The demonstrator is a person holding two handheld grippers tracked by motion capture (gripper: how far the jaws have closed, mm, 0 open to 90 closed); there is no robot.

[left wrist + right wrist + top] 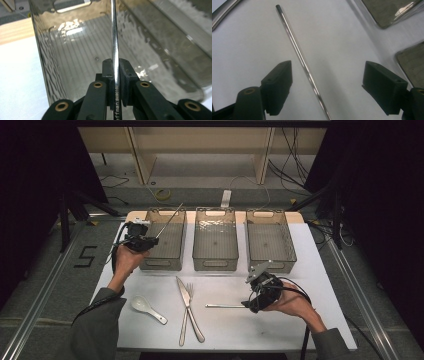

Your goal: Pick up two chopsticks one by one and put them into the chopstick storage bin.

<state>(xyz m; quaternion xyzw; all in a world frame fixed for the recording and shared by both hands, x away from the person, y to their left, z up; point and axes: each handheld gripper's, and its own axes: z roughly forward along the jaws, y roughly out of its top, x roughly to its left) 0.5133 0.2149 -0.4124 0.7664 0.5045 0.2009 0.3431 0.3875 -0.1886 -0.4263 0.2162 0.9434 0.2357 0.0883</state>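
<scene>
**Left fingers grip a metal chopstick over the left bin; right fingers spread around a second one on the desk**

The left gripper [141,241] has its fingers [125,72] clenched on a thin metal chopstick [114,37]. In the left gripper view the shiny rod runs straight up between the two black pads, with small lettering on its dark lower part. From the high view, the rod slants up and away from the hand, over the near left corner of the left bin [165,260].

The right gripper [257,296] has its fingers [278,82] released and spread wide. A second chopstick [299,57] lies flat on the white desk [320,270] between them, and neither pad touches it. In the high view this rod [225,306] points left from the gripper, toward the middle of the desk.

Three clear, ribbed plastic bins stand in a row along the far side of the desk: the left one, a middle bin [215,245] and a right bin [270,245].

Nearer the person, a knife [187,302] and a fork [187,315] lie crossed at the desk's centre. A white ceramic spoon [145,307] rests to their left, close to the person's left sleeve [95,325].
</scene>
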